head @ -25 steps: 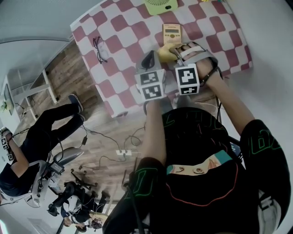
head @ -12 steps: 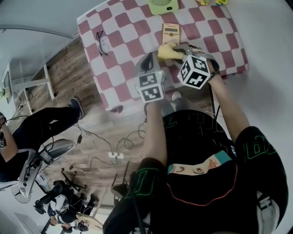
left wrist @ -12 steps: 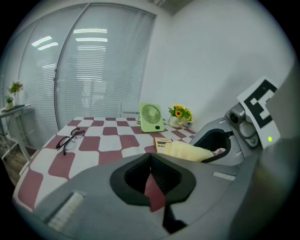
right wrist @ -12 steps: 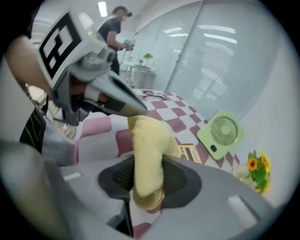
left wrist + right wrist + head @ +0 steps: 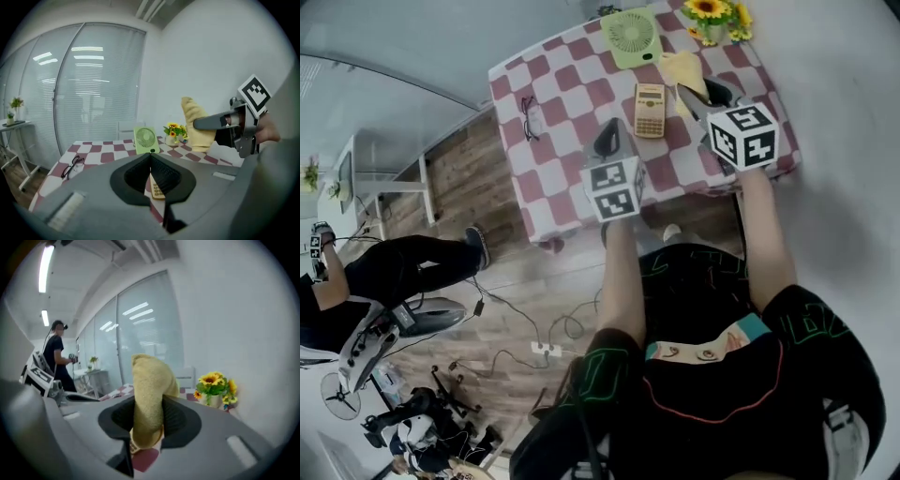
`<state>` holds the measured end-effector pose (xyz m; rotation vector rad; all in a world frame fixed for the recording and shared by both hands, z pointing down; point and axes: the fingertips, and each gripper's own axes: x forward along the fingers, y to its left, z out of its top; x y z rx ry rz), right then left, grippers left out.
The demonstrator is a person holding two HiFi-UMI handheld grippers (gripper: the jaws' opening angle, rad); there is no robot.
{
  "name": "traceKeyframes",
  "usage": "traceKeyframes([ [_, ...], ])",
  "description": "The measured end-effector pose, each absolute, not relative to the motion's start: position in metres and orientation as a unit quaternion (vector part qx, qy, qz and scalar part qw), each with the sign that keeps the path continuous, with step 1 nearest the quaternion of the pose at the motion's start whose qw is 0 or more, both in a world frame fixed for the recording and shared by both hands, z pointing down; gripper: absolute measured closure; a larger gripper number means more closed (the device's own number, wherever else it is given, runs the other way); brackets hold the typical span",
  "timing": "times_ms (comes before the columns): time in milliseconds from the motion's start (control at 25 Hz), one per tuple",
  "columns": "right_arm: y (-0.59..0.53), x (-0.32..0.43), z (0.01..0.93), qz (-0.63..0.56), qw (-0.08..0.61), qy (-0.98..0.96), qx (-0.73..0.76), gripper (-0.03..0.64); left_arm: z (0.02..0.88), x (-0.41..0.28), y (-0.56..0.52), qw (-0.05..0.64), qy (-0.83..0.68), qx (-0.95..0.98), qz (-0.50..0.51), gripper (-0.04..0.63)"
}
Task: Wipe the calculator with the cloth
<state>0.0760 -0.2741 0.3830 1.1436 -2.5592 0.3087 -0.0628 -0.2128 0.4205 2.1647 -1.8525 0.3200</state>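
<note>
The right hand-held gripper (image 5: 697,97) holds the yellow cloth (image 5: 683,69) just beside the calculator (image 5: 650,110) on the checkered table (image 5: 565,92).

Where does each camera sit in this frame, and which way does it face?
Head view: on the person's head, facing steeply down at the table; shows arms, left gripper, right gripper.
Left gripper view: on the left gripper, along its shut jaws over the calculator toward the fan.
Right gripper view: on the right gripper, along jaws shut on the cloth, toward the sunflowers.
Shared: both gripper views show the sunflowers.
</note>
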Motion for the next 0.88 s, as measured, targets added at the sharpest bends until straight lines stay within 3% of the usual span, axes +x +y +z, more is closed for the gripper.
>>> traceKeyframes([
  [120,-0.279,0.107,0.349,0.108,0.091,-0.885,0.444,0.488,0.389,-0.061,-0.219,0.11,-0.644,0.75,0.101,0.584],
  [320,-0.285,0.161,0.33,0.117,0.041,-0.861,0.493,0.488,0.348,-0.056,-0.231,0.069,-0.645,0.757,0.084,0.584],
  [880,-0.293,0.161,0.316,0.089,0.041,-0.87,0.484,0.488,0.301,-0.054,-0.246,0.017,-0.651,0.757,0.061,0.584],
])
